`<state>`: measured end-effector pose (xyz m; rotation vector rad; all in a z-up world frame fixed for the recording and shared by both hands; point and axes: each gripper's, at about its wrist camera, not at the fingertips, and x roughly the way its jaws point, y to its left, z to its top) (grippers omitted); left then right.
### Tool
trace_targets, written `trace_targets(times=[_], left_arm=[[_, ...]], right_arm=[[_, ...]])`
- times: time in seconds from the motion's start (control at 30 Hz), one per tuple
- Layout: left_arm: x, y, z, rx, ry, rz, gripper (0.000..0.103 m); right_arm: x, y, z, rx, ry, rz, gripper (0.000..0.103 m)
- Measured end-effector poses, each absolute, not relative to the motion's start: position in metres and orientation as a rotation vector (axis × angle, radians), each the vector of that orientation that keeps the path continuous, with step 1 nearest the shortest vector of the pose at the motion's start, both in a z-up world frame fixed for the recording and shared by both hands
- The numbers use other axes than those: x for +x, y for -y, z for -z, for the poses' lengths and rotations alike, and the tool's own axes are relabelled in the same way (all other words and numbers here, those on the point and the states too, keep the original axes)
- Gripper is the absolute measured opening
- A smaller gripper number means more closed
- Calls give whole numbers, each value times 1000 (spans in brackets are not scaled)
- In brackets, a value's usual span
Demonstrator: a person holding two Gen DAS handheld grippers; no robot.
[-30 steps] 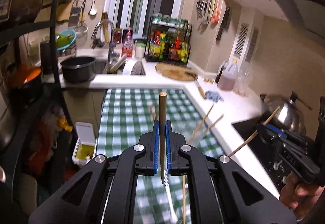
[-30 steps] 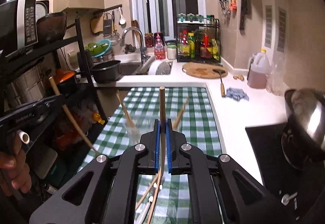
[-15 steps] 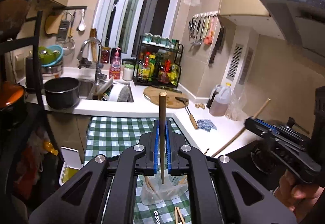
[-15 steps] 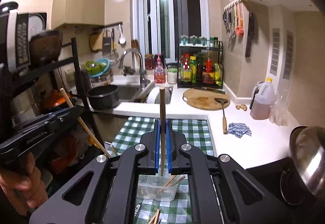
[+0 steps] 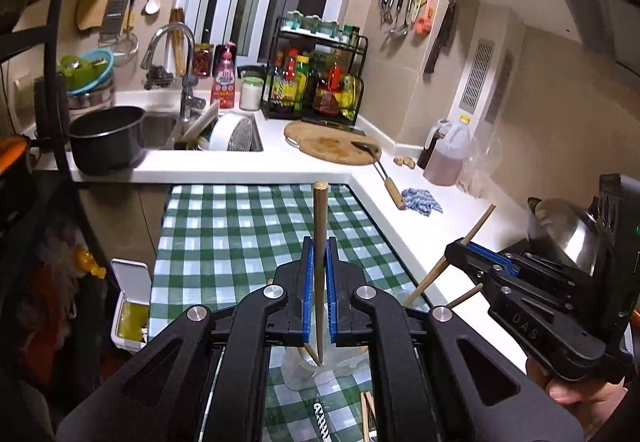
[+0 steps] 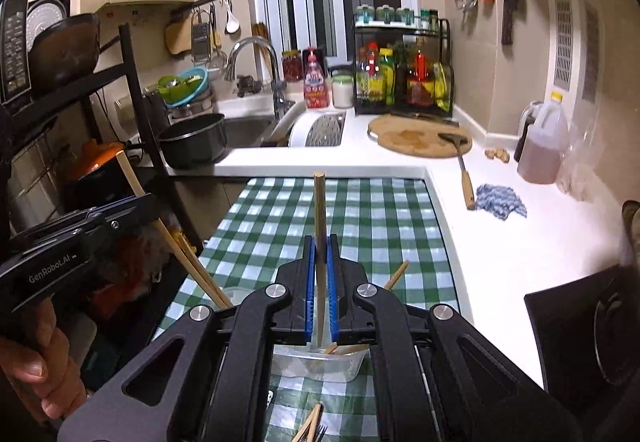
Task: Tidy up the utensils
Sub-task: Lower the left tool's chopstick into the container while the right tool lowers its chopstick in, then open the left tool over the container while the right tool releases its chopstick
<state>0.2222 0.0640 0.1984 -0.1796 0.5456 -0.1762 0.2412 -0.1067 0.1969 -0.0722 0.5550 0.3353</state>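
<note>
My left gripper is shut on a wooden chopstick held upright, its lower tip inside a clear plastic container on the green checked tablecloth. My right gripper is shut on another upright chopstick, its lower end over the same container, which holds other chopsticks. The right gripper and its chopstick show in the left view; the left gripper and its chopstick show in the right view.
More chopsticks and a fork lie on the cloth near the container. A white counter borders the table on the right, with a spatula, blue cloth and oil jug. A black shelf rack stands left. A sink with pot is behind.
Both grippers have come down and tilted toward the container with their chopsticks. The chopstick tips now reach into or just over the container.
</note>
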Motion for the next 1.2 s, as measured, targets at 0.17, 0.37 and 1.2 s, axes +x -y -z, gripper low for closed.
trace_targets(times=[0.17,0.37,1.2], left_arm=[[230,-61,-188,-167,-578,176,6],[238,-56,-176,-155,-613,171,6],[221,-62,-196,-201,-522,172,15]], right_arm=[[246,106,-186,-83,-572,-337,6],[248,102,-177,-100,-589,-340,6],[226,114,-187,-133,-568,-298,25]])
